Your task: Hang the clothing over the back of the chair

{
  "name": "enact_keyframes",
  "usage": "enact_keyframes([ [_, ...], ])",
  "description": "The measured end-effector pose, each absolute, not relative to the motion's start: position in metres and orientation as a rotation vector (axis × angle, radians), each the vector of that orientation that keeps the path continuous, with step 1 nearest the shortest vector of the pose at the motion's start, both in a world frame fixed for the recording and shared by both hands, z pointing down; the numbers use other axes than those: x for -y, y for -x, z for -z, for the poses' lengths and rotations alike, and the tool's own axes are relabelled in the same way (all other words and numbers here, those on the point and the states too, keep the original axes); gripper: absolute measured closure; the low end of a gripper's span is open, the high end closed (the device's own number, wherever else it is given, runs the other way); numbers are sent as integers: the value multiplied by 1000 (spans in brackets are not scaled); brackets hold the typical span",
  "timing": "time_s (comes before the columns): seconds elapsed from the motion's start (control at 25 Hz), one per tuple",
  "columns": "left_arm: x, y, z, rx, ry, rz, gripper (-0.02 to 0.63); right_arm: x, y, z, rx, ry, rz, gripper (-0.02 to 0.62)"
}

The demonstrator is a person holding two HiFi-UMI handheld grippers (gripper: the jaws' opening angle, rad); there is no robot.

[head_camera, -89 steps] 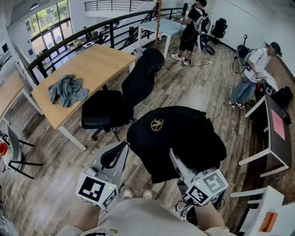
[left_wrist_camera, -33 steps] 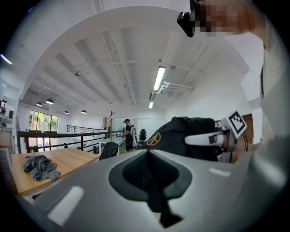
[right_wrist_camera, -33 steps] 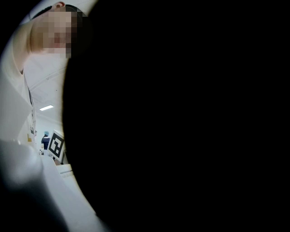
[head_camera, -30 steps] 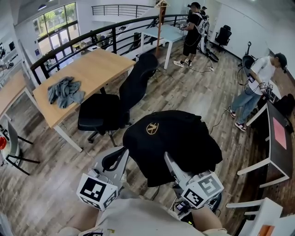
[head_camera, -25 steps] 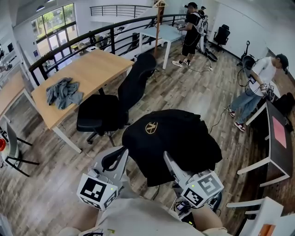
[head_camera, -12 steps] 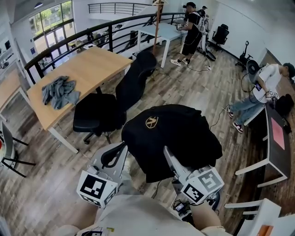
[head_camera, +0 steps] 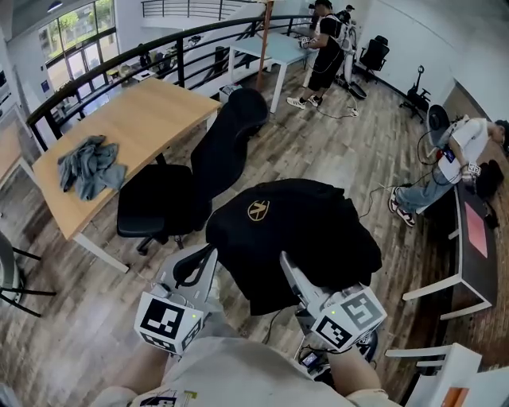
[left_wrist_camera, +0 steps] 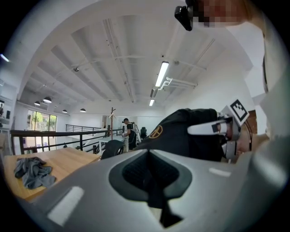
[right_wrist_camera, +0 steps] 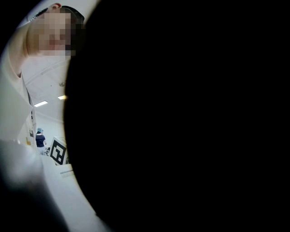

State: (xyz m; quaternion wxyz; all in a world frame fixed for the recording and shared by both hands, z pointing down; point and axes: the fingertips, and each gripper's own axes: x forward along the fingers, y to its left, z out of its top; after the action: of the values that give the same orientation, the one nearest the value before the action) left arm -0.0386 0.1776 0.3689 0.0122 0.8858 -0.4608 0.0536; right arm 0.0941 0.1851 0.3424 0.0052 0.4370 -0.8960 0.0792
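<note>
Holding the black clothing [head_camera: 306,230] bunched up, right hand-held gripper [head_camera: 293,274] clamped in the fabric. Chair [head_camera: 227,147] sits ahead-left of it, well apart, backrest leaning away. Left hand-held gripper [head_camera: 195,270], closed and empty, is nearer the chair.

**Open-plan office on a mezzanine.** Wooden tabletop [head_camera: 151,103] at 10 o'clock, with a swivel chair [head_camera: 215,159] beside it. Railing [head_camera: 151,48] and windows [head_camera: 75,24] at 11. Second tabletop [head_camera: 274,48] and more swivel chairs [head_camera: 372,54] from 12 to 1. Plank floor [head_camera: 318,151]; strip lights [left_wrist_camera: 161,74] overhead.
</note>
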Motion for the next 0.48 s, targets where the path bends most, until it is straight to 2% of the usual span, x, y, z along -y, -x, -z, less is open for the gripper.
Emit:
enact_keyframes([
  [0.48,-38,66,-358,1380,-2822,-241,603,-56,-62,-334,2773,-1412,-314,466],
])
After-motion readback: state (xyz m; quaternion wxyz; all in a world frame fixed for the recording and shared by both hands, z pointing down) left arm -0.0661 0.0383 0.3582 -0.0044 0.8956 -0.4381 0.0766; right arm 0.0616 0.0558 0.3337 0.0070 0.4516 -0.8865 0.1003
